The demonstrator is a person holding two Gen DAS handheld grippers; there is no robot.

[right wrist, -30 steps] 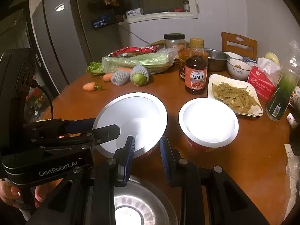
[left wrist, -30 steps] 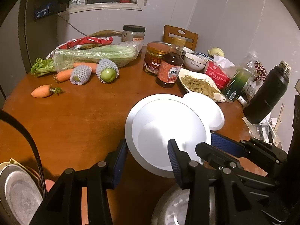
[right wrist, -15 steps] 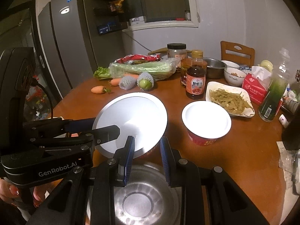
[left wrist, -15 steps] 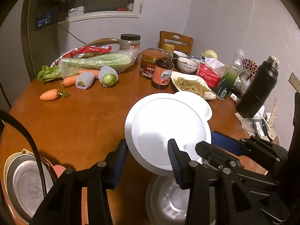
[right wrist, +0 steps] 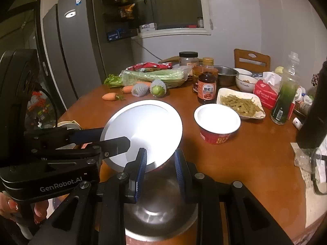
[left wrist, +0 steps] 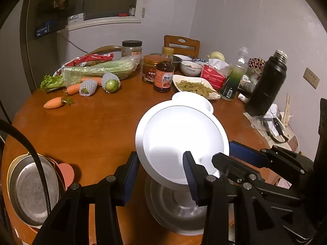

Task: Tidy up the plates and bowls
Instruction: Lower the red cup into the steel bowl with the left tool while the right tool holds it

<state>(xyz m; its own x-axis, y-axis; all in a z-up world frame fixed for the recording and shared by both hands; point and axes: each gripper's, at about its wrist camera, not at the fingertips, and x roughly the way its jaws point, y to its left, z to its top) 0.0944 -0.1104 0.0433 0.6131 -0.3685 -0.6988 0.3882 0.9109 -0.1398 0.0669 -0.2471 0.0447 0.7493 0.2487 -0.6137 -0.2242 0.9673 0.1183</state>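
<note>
White plate (left wrist: pixel 179 140) being lifted above a steel bowl (left wrist: pixel 175 210).
Both the left gripper (left wrist: pixel 161 175) and right gripper (right wrist: pixel 160 167) are pinching its near rim, jaws partly closed.

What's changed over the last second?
Both grippers, left and right, rose, carrying the white bowl they clamp higher above the steel bowl, which now shows more fully beneath. Both grips are unchanged; the steel bowl and noodle cup stayed put.

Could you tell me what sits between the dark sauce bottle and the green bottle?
A white dish of cooked greens, seen in both views.
</note>
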